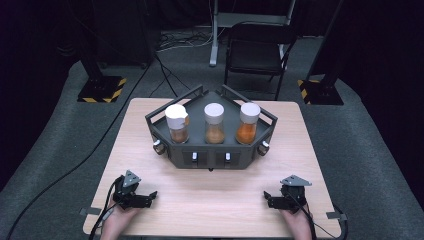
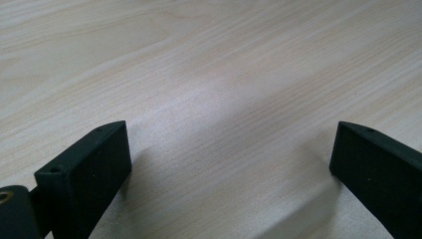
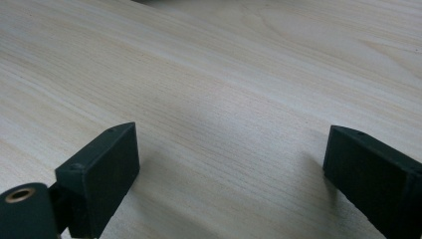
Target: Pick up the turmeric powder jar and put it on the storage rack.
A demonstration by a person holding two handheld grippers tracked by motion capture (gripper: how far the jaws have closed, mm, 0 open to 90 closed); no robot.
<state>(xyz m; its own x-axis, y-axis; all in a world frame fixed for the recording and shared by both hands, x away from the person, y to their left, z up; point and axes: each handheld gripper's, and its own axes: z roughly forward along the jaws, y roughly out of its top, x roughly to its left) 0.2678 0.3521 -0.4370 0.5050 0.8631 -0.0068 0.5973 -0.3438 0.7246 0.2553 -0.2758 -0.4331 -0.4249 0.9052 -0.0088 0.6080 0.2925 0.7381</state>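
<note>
A dark grey rack (image 1: 165,129) stands at the middle of the wooden table (image 1: 210,195). In it stand three white-capped spice jars: a left jar (image 1: 177,123) with brown contents, a middle jar (image 1: 214,123) with tan contents, a right jar (image 1: 248,123) with orange contents. My left gripper (image 1: 150,198) rests near the table's front left edge, open, its jaws wide apart over bare wood (image 2: 224,149). My right gripper (image 1: 267,199) rests at the front right, open as well, with nothing but wood (image 3: 229,154) between its jaws. Both point inward, well short of the rack.
Behind the table stand a black chair (image 1: 257,50), a metal post (image 1: 214,35) and two stand bases with yellow-black stripes (image 1: 102,90). Cables run over the grey floor at the left. Bare wood lies between the rack and the grippers.
</note>
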